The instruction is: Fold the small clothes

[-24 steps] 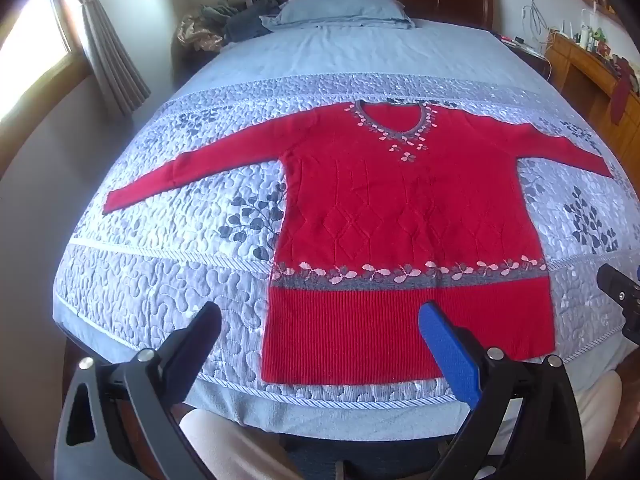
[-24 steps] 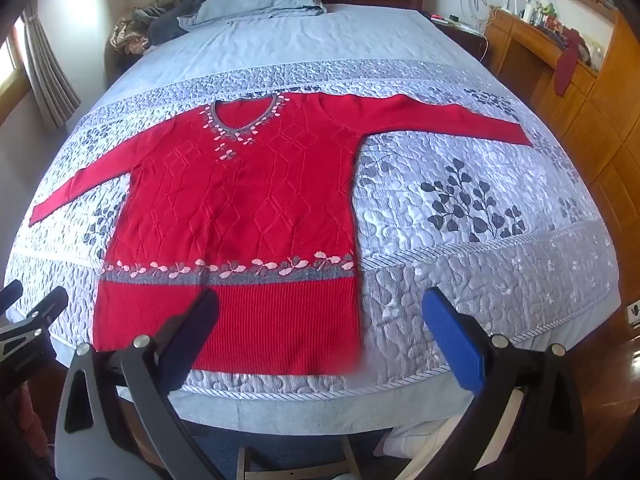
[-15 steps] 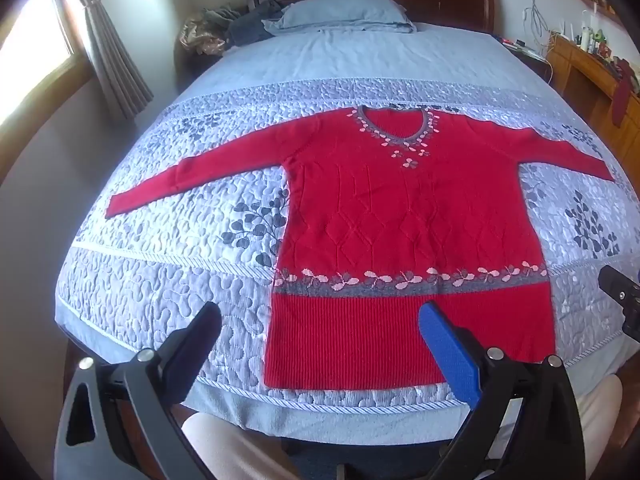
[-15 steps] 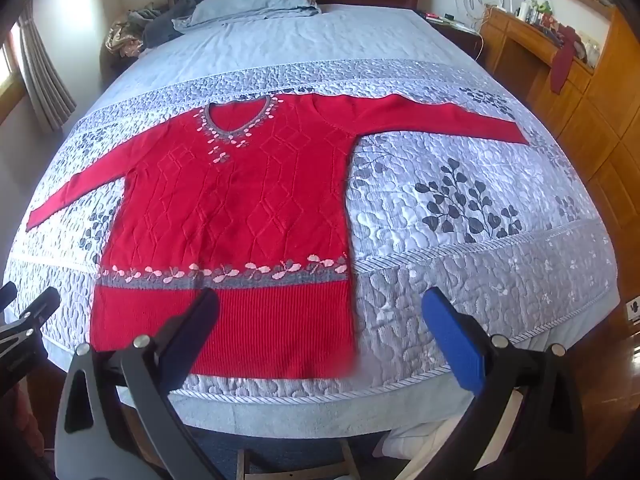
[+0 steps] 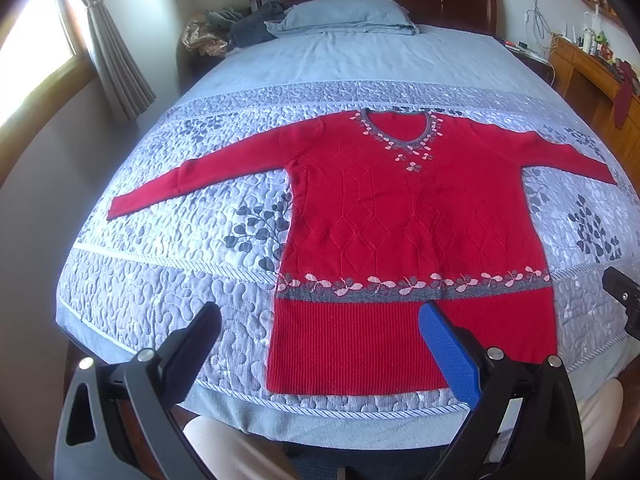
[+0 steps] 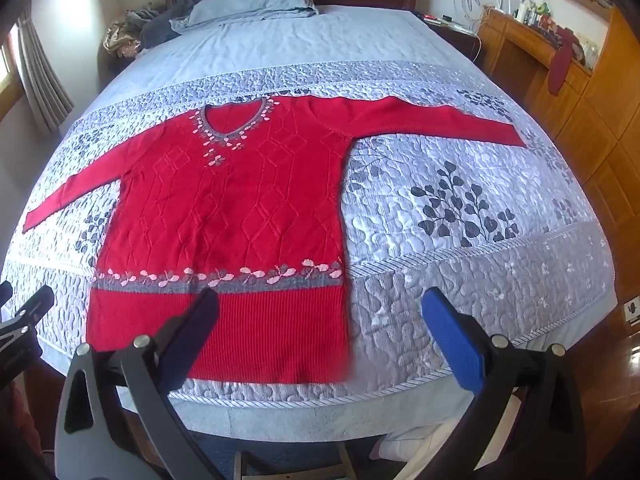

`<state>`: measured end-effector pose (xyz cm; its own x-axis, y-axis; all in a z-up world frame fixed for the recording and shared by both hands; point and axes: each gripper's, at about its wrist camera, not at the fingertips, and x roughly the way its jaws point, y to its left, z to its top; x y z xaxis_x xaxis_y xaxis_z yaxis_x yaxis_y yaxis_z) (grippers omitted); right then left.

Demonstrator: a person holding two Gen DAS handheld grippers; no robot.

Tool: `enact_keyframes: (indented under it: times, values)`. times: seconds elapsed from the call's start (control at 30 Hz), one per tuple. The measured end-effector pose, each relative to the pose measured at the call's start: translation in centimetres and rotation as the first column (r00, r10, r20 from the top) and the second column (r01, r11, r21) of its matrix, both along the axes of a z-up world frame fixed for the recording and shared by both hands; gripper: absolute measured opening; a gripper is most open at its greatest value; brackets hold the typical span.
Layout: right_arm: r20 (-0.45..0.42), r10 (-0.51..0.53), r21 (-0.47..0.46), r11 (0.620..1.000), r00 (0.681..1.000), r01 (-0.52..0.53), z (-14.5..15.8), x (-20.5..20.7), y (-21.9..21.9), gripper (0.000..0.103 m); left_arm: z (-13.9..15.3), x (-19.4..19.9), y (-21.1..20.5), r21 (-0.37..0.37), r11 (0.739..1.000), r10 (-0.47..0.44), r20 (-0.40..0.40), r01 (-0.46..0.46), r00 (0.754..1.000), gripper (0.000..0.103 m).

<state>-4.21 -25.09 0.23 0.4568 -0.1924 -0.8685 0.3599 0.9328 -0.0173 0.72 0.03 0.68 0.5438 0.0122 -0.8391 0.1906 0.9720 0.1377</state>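
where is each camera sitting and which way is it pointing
Left wrist: on the left tongs at the bed's foot, facing the headboard; open fingers and light trousers show.
Right wrist: on the right tongs, further right, facing the same way; open fingers show, the left tongs at its edge.
Shared: red knitted long-sleeved sweater spread flat on the grey-blue quilted bedspread, blue pillow.

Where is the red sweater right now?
The red sweater lies flat, sleeves spread, on the quilted bedspread near the bed's foot edge, neckline toward the pillow, ahead of both open tongs.
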Motion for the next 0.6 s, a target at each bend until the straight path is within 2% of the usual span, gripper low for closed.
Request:
enact_keyframes:
  times: [0.6]
  values:
    - [-0.005, 0.001, -0.007, 1.0, 1.0, -0.001, -0.29, 0.15, -0.03, 0.101, -0.08, 0.16, 0.17, -0.001, 1.0, 0.0, -0.002, 0.0, 1.0, 0.099]
